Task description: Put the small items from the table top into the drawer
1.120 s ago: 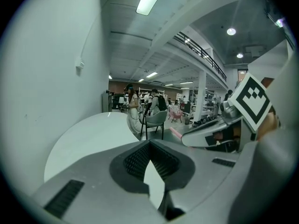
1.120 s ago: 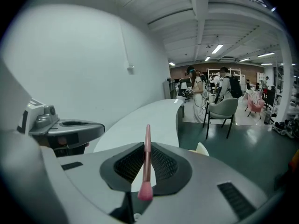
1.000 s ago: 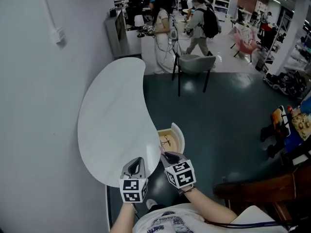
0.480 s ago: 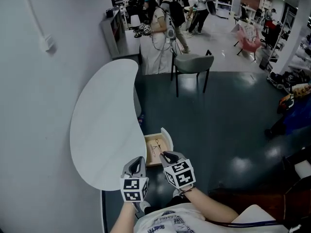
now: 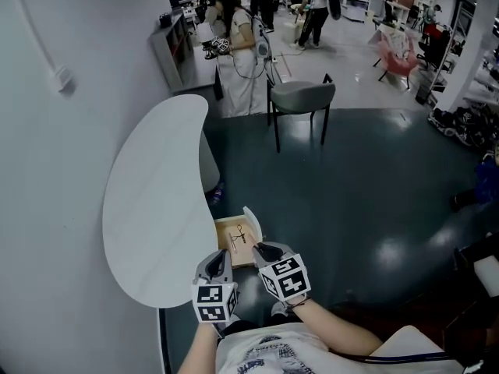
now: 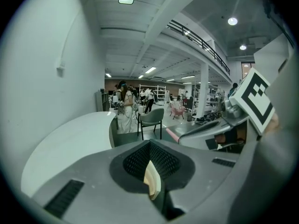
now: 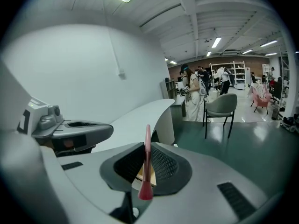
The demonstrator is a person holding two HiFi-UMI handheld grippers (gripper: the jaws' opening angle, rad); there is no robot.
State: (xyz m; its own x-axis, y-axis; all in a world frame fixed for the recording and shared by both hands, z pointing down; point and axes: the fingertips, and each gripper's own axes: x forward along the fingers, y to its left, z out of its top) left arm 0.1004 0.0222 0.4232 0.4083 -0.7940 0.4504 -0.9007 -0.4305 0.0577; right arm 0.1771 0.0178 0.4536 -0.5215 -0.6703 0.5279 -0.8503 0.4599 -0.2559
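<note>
1. Head view: the left gripper (image 5: 218,257) and right gripper (image 5: 262,249) hover just short of the open drawer (image 5: 251,223), which sits beside the white table top (image 5: 152,209).
2. Left gripper view: the jaws stand narrow. A cream sliver (image 6: 152,181) shows between them, and I cannot tell whether it is gripped.
3. Right gripper view: the jaws pinch a thin pink stick (image 7: 146,162).

The left forearm (image 5: 199,354) and right forearm (image 5: 343,335) enter at six o'clock in the head view, side by side. The left gripper (image 5: 220,257) points toward twelve with its jaws closed together. The right gripper (image 5: 262,248) angles toward eleven and pinches a slim pink stick (image 7: 147,158) upright between its jaws.
</note>
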